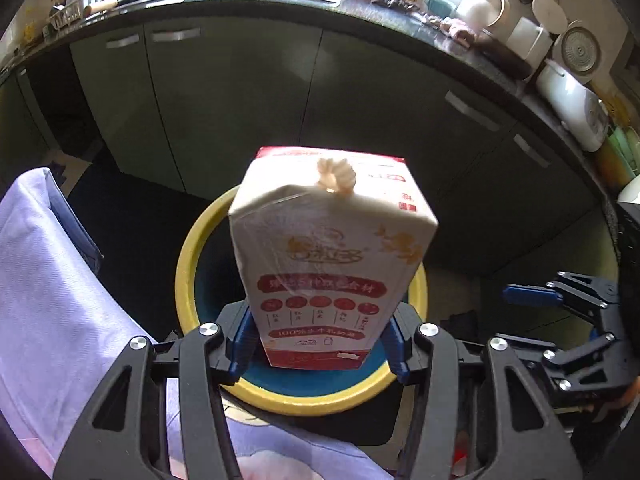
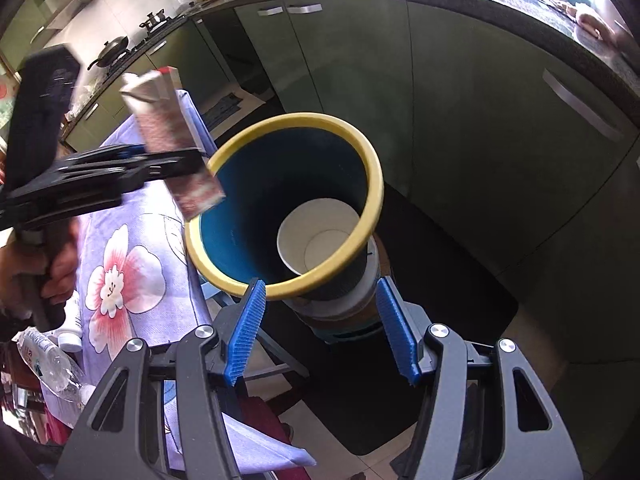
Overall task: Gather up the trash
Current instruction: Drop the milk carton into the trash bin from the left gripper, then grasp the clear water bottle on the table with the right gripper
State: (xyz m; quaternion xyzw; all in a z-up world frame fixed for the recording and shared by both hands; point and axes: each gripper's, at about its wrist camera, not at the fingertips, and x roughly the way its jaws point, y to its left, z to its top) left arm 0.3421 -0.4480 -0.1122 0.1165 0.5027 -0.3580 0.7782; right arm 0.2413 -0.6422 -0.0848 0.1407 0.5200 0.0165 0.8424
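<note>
- The left tool grips a red-and-white milk carton by its lower end, blue pads pressed on either side, and holds it tilted over the yellow-rimmed bin.
- In the right wrist view the carton hangs above the bin's left rim, its lowest corner just over the edge and not yet clear of it.
- The right tool stands open and empty just in front of the bin, jaws either side of its base without touching it.
- A white paper cup already lies inside the bin, on the right of its blue interior.
- Done well, the step likely means carrying the carton further toward the middle of the opening before letting go, so the corner does not catch the rim and tip the carton onto the floral cloth of the bench beside it.
- Turning the carton end-down should help it slip past the cup.
- A clear plastic bottle lies at the cloth's near edge, seemingly next to collect.
</note>
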